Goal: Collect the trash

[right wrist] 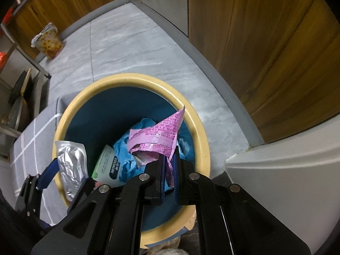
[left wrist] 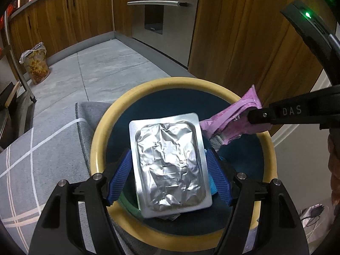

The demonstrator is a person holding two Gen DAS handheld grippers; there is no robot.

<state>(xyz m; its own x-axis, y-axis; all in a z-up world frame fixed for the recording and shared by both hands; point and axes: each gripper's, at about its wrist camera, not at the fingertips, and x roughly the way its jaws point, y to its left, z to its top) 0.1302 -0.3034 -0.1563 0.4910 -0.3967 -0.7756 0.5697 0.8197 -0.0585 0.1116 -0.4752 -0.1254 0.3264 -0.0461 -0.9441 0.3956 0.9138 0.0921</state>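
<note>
1. Looking along the left gripper (left wrist: 169, 170), a flat silver foil blister pack (left wrist: 170, 163) is seen between its two blue ribbed pads (left wrist: 120, 178); the jaws are spread wide, and whether the pads actually touch the pack's edges cannot be told.
2. The pack is held over the mouth of a round bin with a cream-yellow rim and dark blue inside (left wrist: 99, 131), which is where the trash is gathered.
3. In the right wrist view, the right gripper (right wrist: 169, 170) is closed narrowly on a crumpled pink printed plastic wrapper (right wrist: 157, 138), whose free end rises above the bin's far rim.
4. Inside the bin, crumpled light blue plastic (right wrist: 125, 148) and a white and green printed carton (right wrist: 106, 165) are seen beneath the wrapper.
5. Beside the bin, a grey cloth with white check lines (left wrist: 31, 159) is spread.
6. Beyond it, a grey tiled floor (left wrist: 110, 63) runs to wooden cabinets (left wrist: 244, 42), with a steel appliance front (left wrist: 165, 10) between them.
7. Farthest off, a floral-patterned bin with a plastic liner (left wrist: 36, 63) stands against the cabinets.
</note>
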